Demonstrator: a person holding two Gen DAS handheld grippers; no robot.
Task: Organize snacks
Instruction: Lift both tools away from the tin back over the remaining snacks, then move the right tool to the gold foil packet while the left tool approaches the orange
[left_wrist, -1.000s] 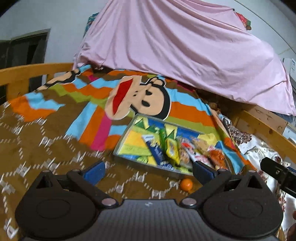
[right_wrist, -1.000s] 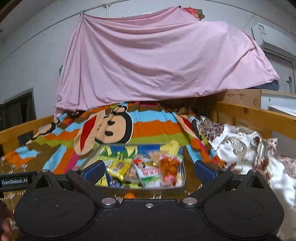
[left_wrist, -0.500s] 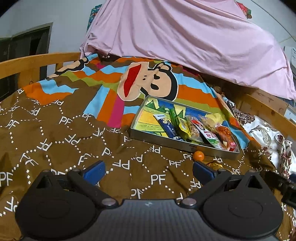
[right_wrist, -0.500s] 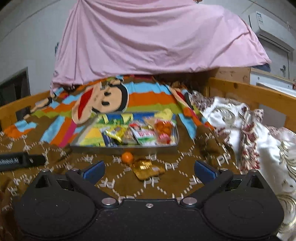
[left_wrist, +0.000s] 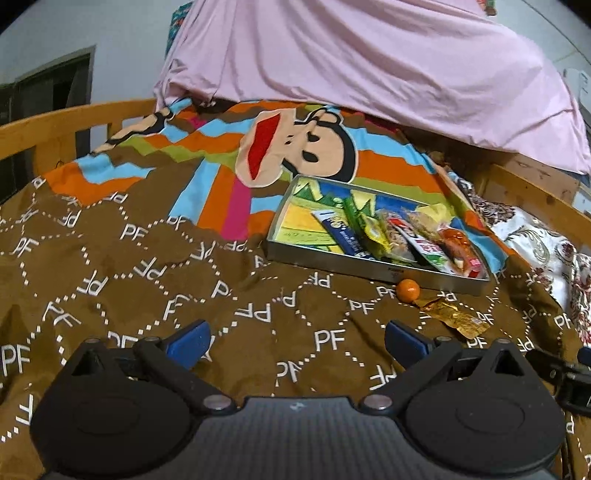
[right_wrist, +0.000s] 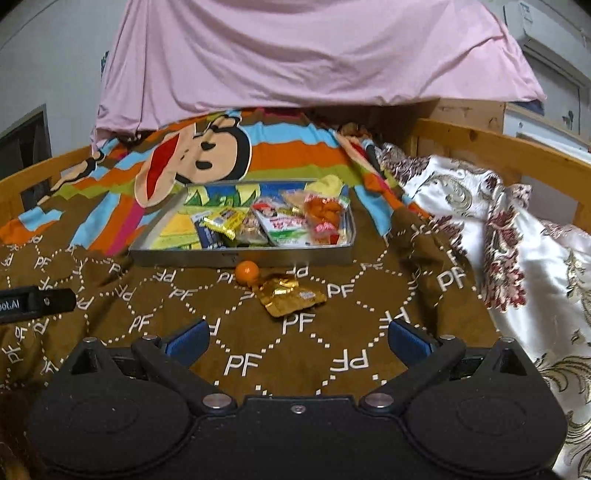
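A shallow metal tray (right_wrist: 240, 255) lies on the brown blanket and holds several snack packets (right_wrist: 284, 221). It also shows in the left wrist view (left_wrist: 369, 267). In front of it lie a small orange ball (right_wrist: 246, 271) and a gold wrapper (right_wrist: 290, 297), both outside the tray. They show in the left wrist view too: the ball (left_wrist: 408, 290) and the wrapper (left_wrist: 456, 317). My left gripper (left_wrist: 295, 341) is open and empty above the blanket. My right gripper (right_wrist: 297, 339) is open and empty, short of the gold wrapper.
A wooden bed rail (left_wrist: 66, 125) runs along the left and another rail (right_wrist: 509, 151) along the right. A pink sheet (right_wrist: 295, 55) hangs behind. A white floral quilt (right_wrist: 517, 229) is heaped on the right. The left gripper's side (right_wrist: 33, 302) shows at the left edge.
Both grippers have tilted down and pulled back. The tray now sits farther off, and the orange ball and gold wrapper have come into full view on the blanket.
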